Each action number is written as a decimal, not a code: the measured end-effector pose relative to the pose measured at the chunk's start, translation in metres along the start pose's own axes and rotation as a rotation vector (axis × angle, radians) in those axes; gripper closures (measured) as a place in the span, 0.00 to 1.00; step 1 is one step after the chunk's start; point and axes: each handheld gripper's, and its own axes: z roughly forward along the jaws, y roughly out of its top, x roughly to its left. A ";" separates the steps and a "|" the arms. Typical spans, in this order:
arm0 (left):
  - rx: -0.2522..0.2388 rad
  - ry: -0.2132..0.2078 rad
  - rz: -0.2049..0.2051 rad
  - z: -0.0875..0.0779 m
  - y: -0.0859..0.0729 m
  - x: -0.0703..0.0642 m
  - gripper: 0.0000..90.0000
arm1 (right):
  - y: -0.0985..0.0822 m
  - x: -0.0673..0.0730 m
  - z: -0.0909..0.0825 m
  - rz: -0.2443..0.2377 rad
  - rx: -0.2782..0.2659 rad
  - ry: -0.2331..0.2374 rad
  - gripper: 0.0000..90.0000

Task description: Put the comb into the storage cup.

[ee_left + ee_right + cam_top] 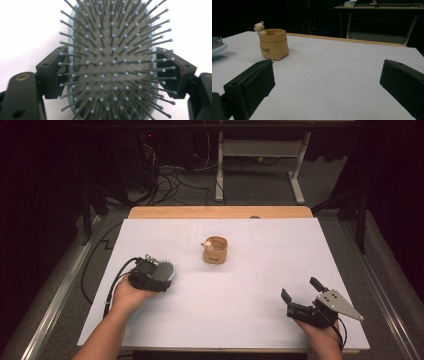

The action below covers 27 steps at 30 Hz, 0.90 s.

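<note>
At the table's left, the left gripper (161, 276) clamps the brush (112, 62) by its stiff, light rim, the right gripper (301, 295) gaping empty.

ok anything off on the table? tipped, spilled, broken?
Nothing stands out. The hairbrush is clamped by its sides in the left gripper, bristles intact. The tan pot stands upright on the white table, nothing spilled beside it. The right gripper rests open and empty near the front right.
</note>
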 end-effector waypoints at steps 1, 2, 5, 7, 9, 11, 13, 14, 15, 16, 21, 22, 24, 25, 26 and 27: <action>-0.011 -0.012 -0.003 -0.002 0.000 -0.001 0.23 | 0.000 0.000 0.000 0.000 0.000 0.000 0.00; -0.018 -0.023 -0.006 -0.004 0.000 -0.001 0.23 | 0.000 0.000 0.000 0.000 0.000 0.000 0.00; -0.035 -0.047 -0.010 -0.008 -0.002 -0.003 0.23 | 0.000 0.000 0.000 0.000 -0.001 -0.001 0.00; -0.046 -0.057 -0.006 -0.012 -0.002 -0.004 0.23 | 0.000 0.000 -0.001 0.002 -0.003 -0.001 0.00; -0.057 -0.055 -0.018 -0.013 -0.002 -0.004 0.23 | 0.000 0.000 0.000 -0.003 -0.001 -0.002 0.00; -0.067 -0.063 -0.025 -0.014 -0.001 -0.003 0.23 | 0.000 0.001 0.000 -0.003 -0.001 -0.002 0.00; -0.085 -0.071 -0.029 -0.016 0.001 -0.003 0.23 | 0.000 0.001 0.000 -0.005 -0.001 -0.003 0.00; -0.095 -0.079 -0.038 -0.017 0.002 -0.004 0.23 | 0.000 0.001 0.000 -0.004 -0.001 -0.002 0.00; -0.105 -0.085 -0.036 -0.018 0.002 -0.004 0.23 | 0.000 0.001 0.000 -0.004 -0.001 -0.003 0.00; -0.110 -0.090 -0.037 -0.019 0.003 -0.004 0.23 | 0.000 0.000 0.000 -0.003 -0.001 -0.003 0.00; -0.157 -0.108 -0.036 -0.025 0.005 -0.005 0.23 | 0.000 0.000 0.000 -0.005 -0.003 -0.003 0.00; -0.157 -0.117 -0.040 -0.026 0.005 -0.006 0.23 | 0.000 0.000 0.000 -0.002 -0.003 -0.003 0.00; -0.177 -0.125 -0.041 -0.029 0.006 -0.007 0.23 | 0.000 0.000 -0.001 -0.001 -0.004 -0.003 0.00; -0.183 -0.129 -0.047 -0.030 0.006 -0.007 0.23 | 0.000 0.000 -0.001 -0.001 -0.004 -0.003 0.00; -0.199 -0.125 -0.046 -0.031 0.007 -0.007 0.23 | 0.000 0.000 0.000 -0.002 -0.004 -0.003 0.00; -0.207 -0.134 -0.052 -0.032 0.008 -0.007 0.23 | 0.000 0.000 0.000 -0.001 -0.003 -0.003 0.00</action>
